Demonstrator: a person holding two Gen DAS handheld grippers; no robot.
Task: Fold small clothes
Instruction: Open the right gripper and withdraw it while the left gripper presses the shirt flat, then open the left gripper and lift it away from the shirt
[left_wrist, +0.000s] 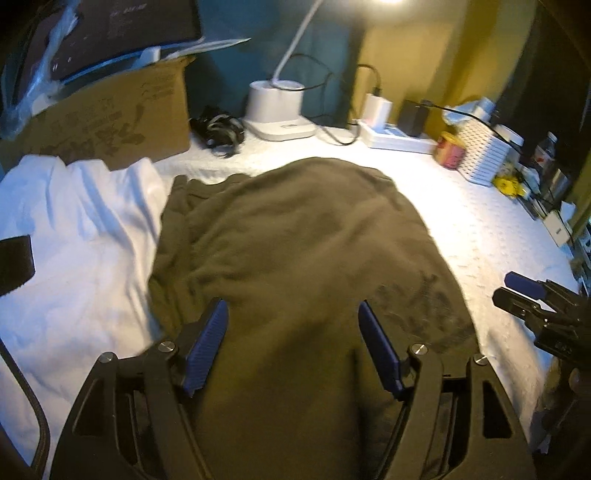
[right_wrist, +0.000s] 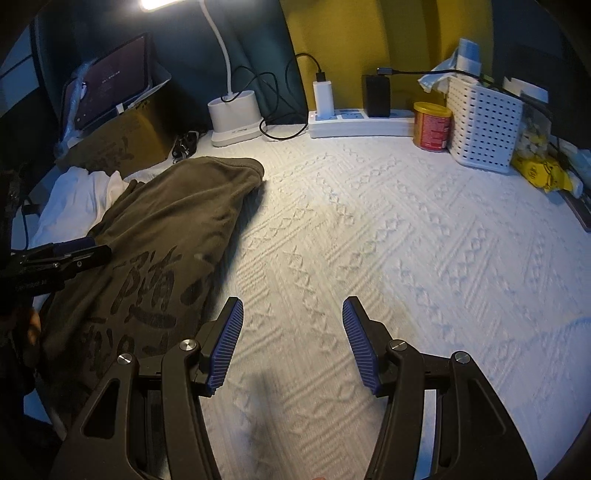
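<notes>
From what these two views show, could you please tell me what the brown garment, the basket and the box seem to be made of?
Brown garment: soft matte knit, probably cotton jersey; it drapes in limp wrinkles and carries a dark print.
Basket: white moulded plastic, judging by its regular grid of holes and smooth rim.
Box: plain brown cardboard, matte, with black printing and a folded flap.

Your left wrist view: sits low, close over olive garment (left_wrist: 295, 258), faces forward toward lamp base (left_wrist: 275, 110) at back wall. Your right wrist view: low over white textured cover (right_wrist: 406, 240), same heading, garment at its left edge. Both views share garment, lamp base, power strip (right_wrist: 362, 123), white basket (right_wrist: 484, 122). Each view catches other gripper at its side edge.
</notes>
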